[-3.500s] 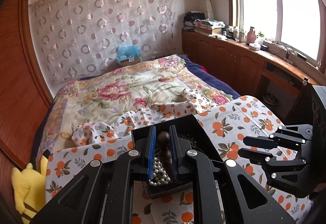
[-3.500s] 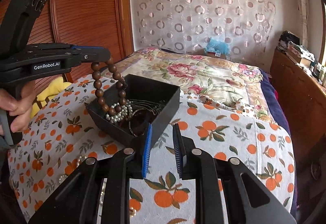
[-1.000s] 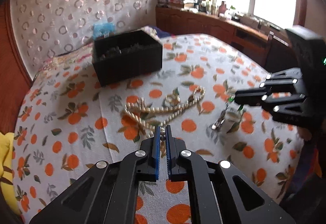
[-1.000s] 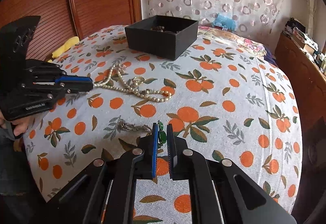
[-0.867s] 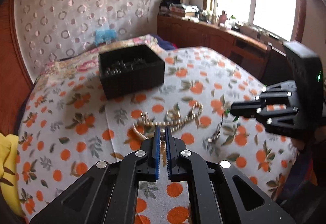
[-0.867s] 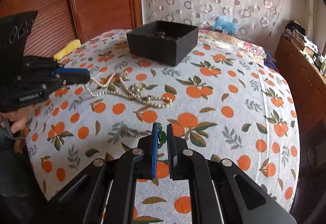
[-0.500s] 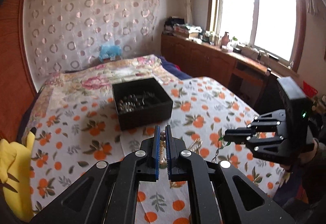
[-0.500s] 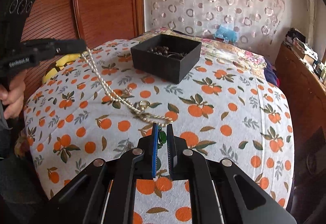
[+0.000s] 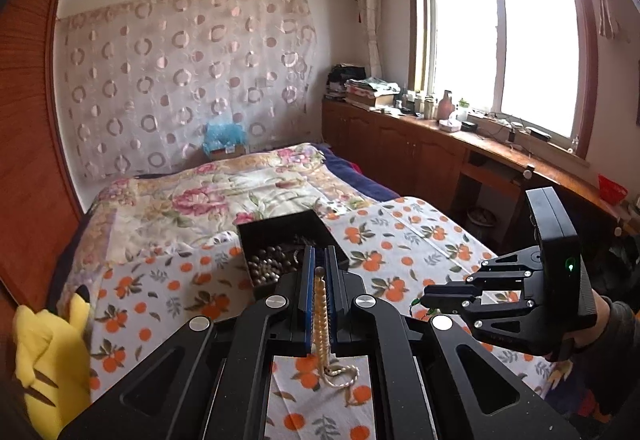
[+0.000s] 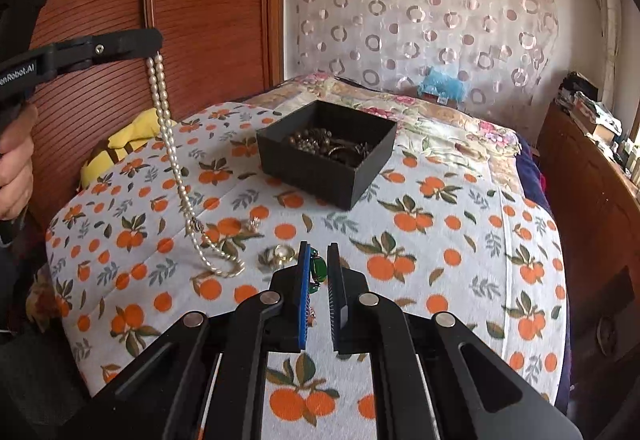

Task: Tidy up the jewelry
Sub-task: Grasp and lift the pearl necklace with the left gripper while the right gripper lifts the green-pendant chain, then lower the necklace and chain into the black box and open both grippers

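Observation:
My left gripper [image 9: 320, 260] is shut on a pearl necklace [image 9: 320, 314] and holds it high above the bed; in the right wrist view the necklace [image 10: 172, 156] hangs from it [image 10: 154, 48] with its lower end still on the cloth. My right gripper [image 10: 318, 260] is shut on a green-stone piece [image 10: 319, 269] with a thin chain below it, and it shows in the left wrist view [image 9: 426, 298]. The black jewelry box [image 10: 320, 176] with dark beads and bracelets stands further back; it also shows in the left wrist view [image 9: 280, 232].
A gold ring-like piece [image 10: 280, 253] and a small trinket [image 10: 254, 224] lie on the orange-print cloth [image 10: 460, 240]. A yellow plush toy [image 9: 48, 352] sits at the bed's left edge. Wooden cabinets [image 9: 420, 160] run along the right under the window.
My left gripper has risen further with the pearl necklace, so most of it now hangs in the air. My right gripper has lifted slightly with the green-stone piece.

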